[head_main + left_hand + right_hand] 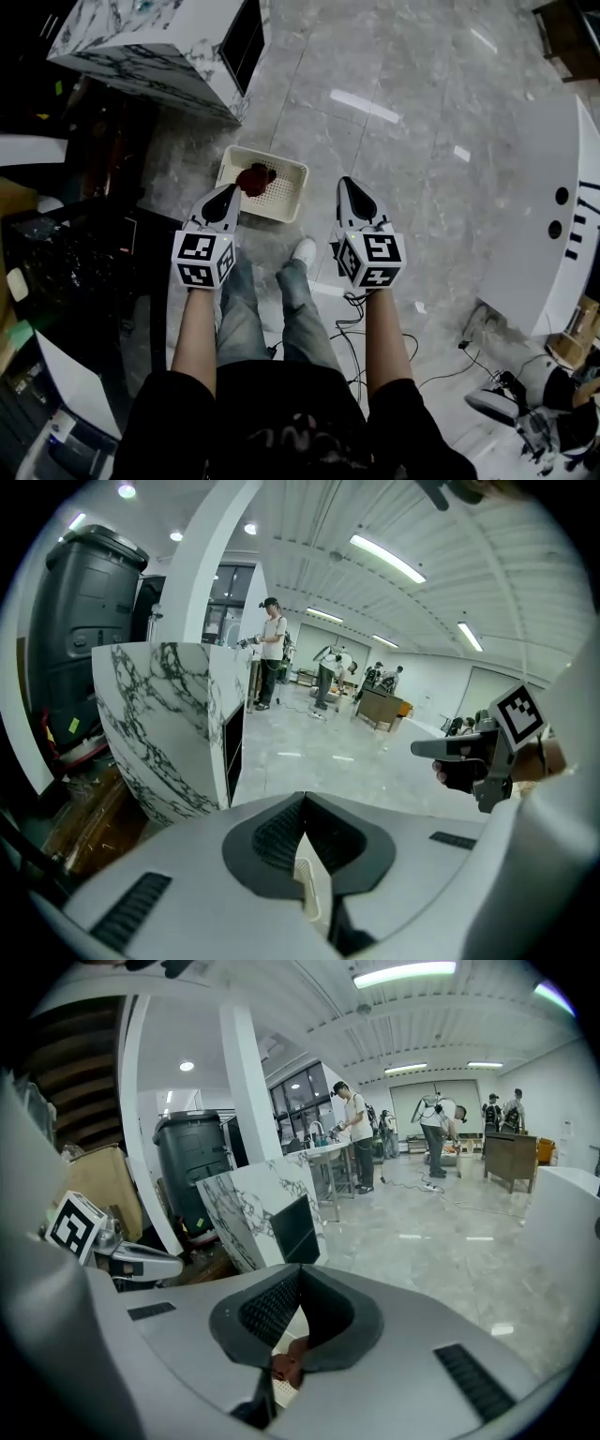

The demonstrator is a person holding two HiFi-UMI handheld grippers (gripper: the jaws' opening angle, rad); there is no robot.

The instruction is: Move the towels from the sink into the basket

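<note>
Grey floor (412,141), with the basket (281,197) standing just beyond our feet. Our left gripper (228,192) and right gripper (348,185) hung above it, both clenched and empty. A red towel (255,178) lay in the basket's left part.

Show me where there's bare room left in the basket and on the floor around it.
The basket's right half is bare; the red towel sits in its left part. Open floor lies beyond the basket and to its right, up to the white counter. Crowded: cables by the person's shoe, and dark clutter left of the basket.
</note>
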